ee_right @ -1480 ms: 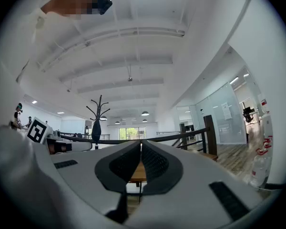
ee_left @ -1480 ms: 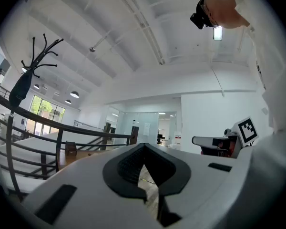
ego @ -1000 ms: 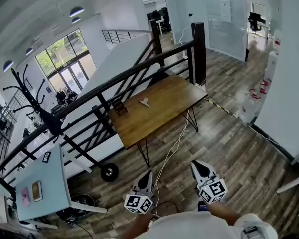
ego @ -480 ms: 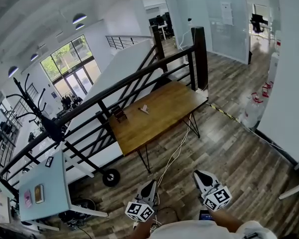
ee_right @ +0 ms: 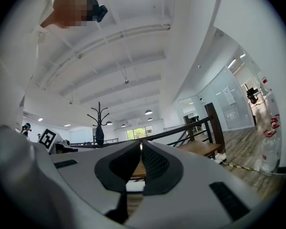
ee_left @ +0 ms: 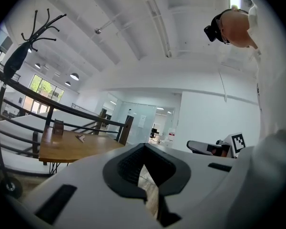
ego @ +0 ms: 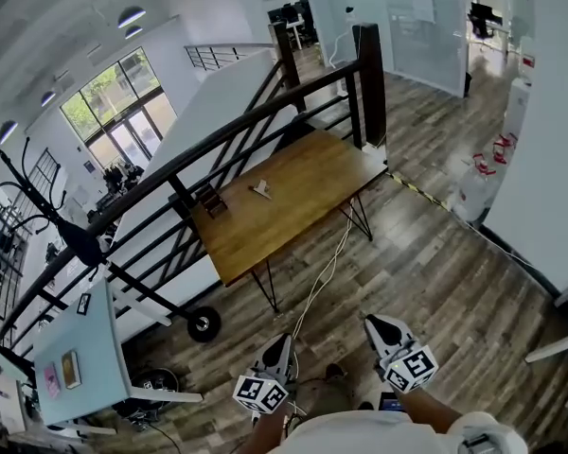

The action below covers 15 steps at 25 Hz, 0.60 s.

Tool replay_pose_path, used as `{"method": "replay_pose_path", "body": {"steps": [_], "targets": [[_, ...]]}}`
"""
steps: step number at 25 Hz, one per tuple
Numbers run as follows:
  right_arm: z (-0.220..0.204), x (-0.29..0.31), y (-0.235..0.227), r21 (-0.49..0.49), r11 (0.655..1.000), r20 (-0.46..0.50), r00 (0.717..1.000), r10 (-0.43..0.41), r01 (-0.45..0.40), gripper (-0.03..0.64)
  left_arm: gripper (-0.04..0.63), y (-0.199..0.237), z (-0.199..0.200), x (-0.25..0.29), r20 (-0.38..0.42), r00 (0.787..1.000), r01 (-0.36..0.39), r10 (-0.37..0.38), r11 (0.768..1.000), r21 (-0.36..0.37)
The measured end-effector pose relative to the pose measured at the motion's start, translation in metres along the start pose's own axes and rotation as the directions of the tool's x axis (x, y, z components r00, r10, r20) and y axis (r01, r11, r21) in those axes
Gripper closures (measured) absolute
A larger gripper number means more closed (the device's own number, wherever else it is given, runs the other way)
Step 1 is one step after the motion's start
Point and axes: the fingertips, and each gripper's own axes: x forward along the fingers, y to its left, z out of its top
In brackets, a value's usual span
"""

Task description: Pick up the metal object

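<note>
Metal object on table — well beyond left gripper, right gripper.

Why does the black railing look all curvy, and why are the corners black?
Head view: the wide-angle lens bends the railing and floor planks into curves; windows give bright daylight. Left gripper view: the same lens leaves dark round corners, and the left tongs loom huge up close. Right gripper view: likewise with the right tongs.

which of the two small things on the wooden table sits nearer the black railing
The dark brown boxy one, right beside the railing. The pale, flat metal object lies farther in on the wooden table.
</note>
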Motion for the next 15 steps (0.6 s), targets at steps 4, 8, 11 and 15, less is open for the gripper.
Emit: {"method": "replay_pose_path", "body": {"steps": [4, 8, 11, 15], "targets": [[-0.001, 0.046, -0.025, -0.009, 1.0, -0.007, 1.0, -0.021, 0.021, 0.589, 0.581, 0.04, 0.0, 0.04, 0.012, 1.0, 0.011, -0.01, 1.0, -0.026], [0.011, 0.108, -0.032, -0.038, 0.999, -0.015, 1.0, 0.018, -0.019, 0.589, 0.581, 0.087, 0.027, 0.076, 0.056, 0.998, 0.005, -0.003, 0.999, -0.037], [0.023, 0.157, -0.035, -0.064, 0.997, 0.002, 0.999, 0.032, -0.032, 0.589, 0.581, 0.126, 0.045, 0.098, 0.077, 0.997, 0.006, -0.002, 0.999, -0.048], [0.039, 0.213, -0.043, -0.075, 0.997, 0.037, 0.999, 0.008, -0.006, 0.589, 0.581, 0.171, 0.064, 0.13, 0.071, 0.997, 0.039, -0.036, 0.999, -0.038]]}}
